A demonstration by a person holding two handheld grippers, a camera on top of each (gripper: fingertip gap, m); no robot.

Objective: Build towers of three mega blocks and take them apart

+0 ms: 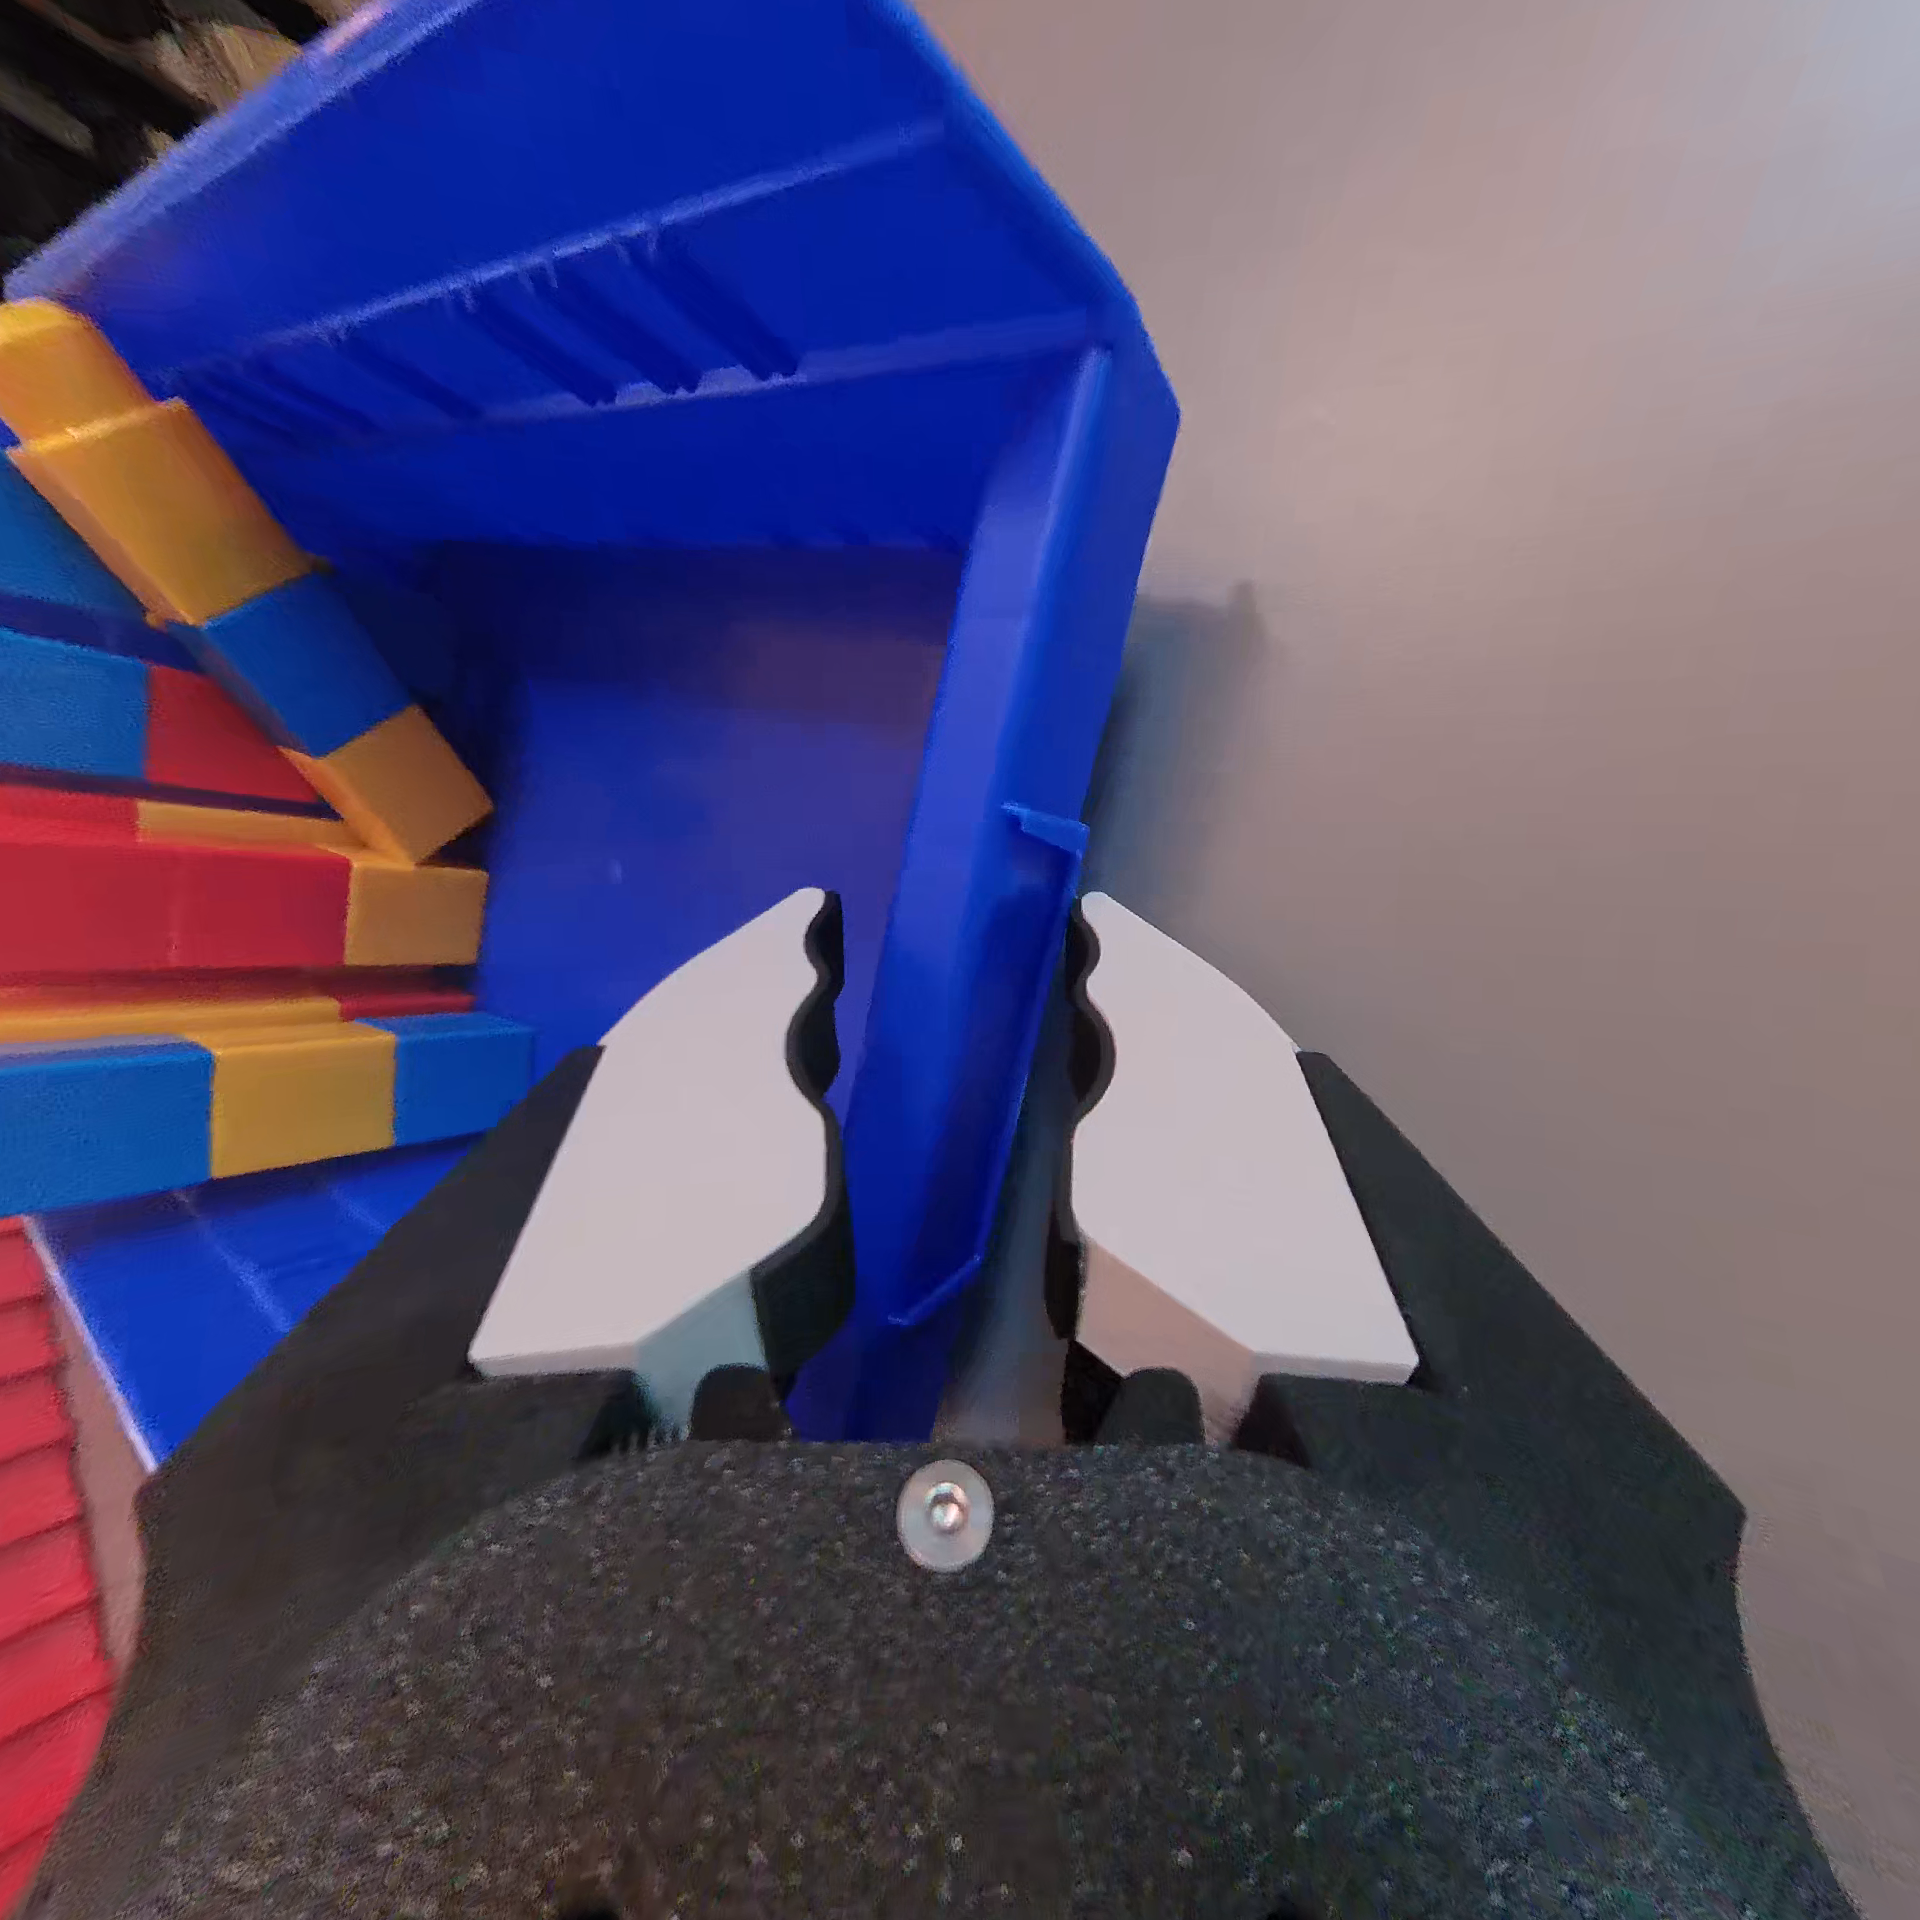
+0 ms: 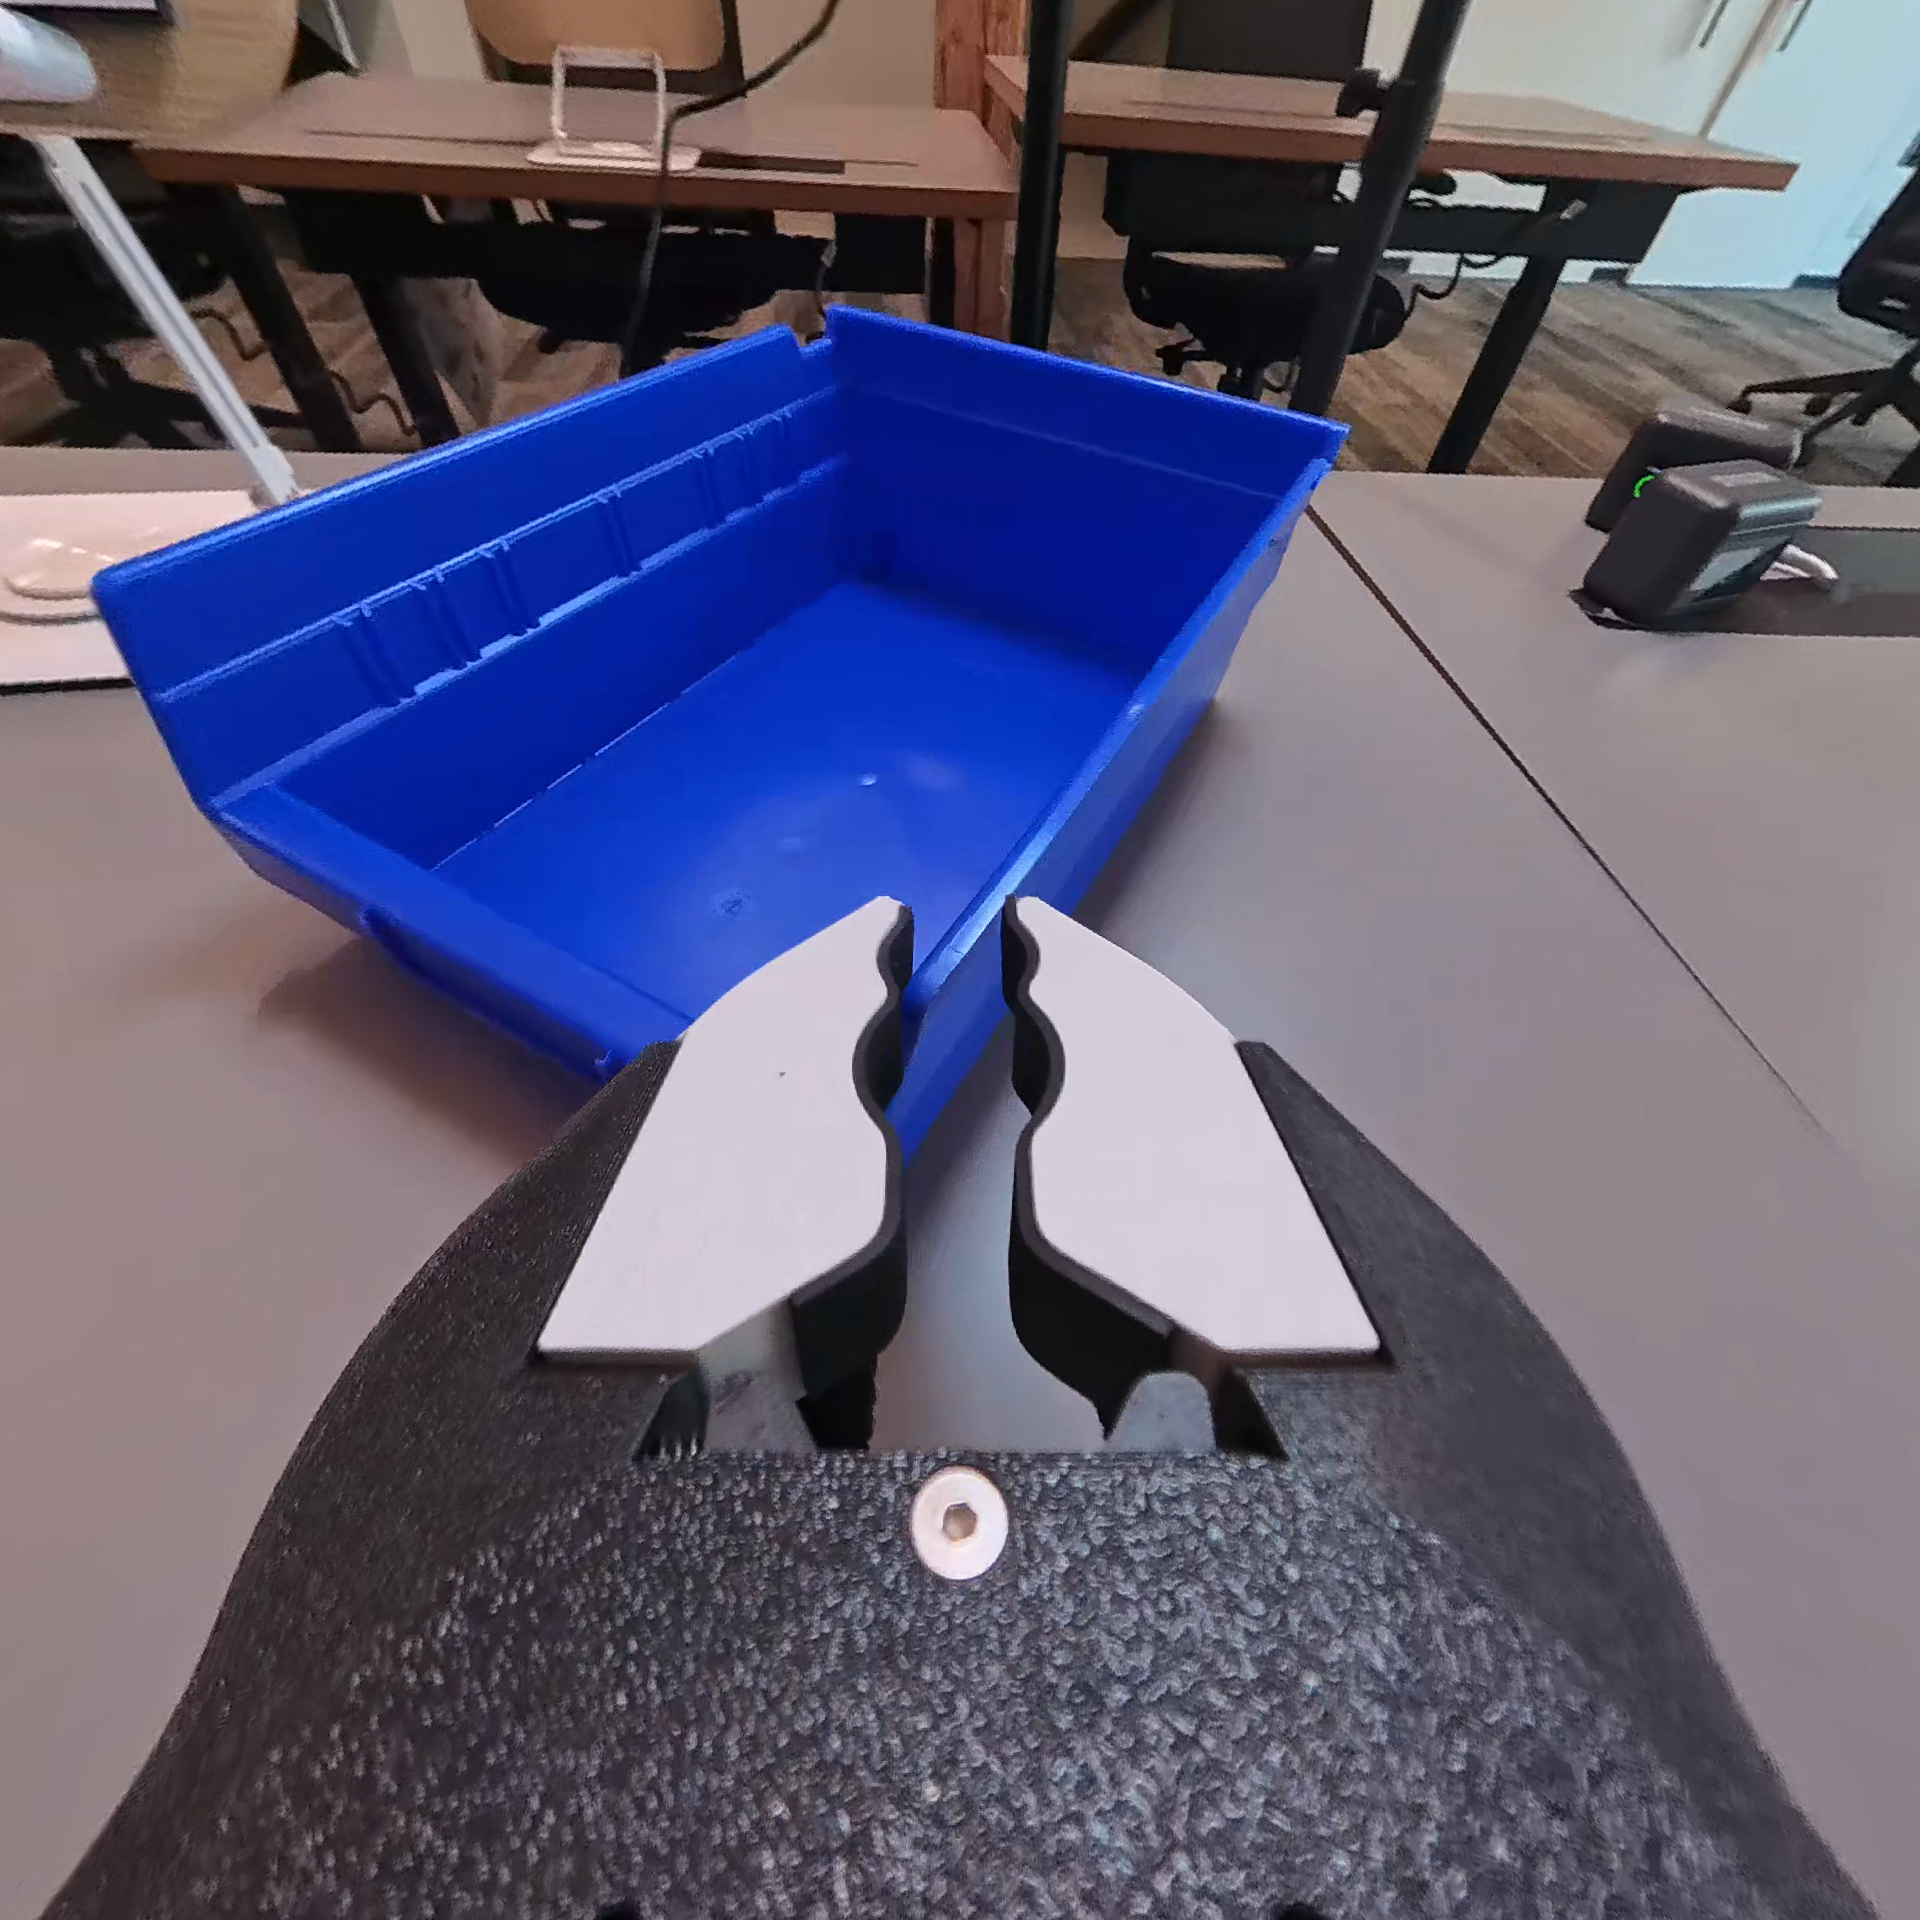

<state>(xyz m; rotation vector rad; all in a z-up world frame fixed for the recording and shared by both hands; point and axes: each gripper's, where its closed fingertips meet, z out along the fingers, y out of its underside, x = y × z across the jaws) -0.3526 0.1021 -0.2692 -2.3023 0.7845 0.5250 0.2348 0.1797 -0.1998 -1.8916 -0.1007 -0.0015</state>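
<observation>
Left gripper [image 1: 951, 935] straddles the side wall of a tilted blue plastic bin [image 1: 727, 312], 1 finger inside and 1 outside, black wavy pads on both faces of the wall; whether they actually pinch it, cannot tell. Towers of mega blocks [image 1: 239, 894], red, yellow and blue, lie piled in this bin's left part, slanting across each other; view blurred. Grey tabletop [image 1: 1558, 727] runs to the right of the wall.

Right gripper [image 2: 956, 935] hovers over the near right corner of a second blue bin [image 2: 665, 582], fingers at a narrow gap with nothing between them. This bin sits flat on the grey table [image 2: 1455, 1039]; smooth glossy floor, ribbed long wall on the left with slots. No blocks visible inside. 2 dark boxy devices [image 2: 1704, 530] sit at far right on the table, well apart from the bin. A white flat object [image 2: 62, 582] lies at far left. Brown desks [image 2: 582, 145] and black office chairs [image 2: 1257, 291] stand behind.

Gripper bodies: rough black speckled shells, pale grey smooth fingers.
</observation>
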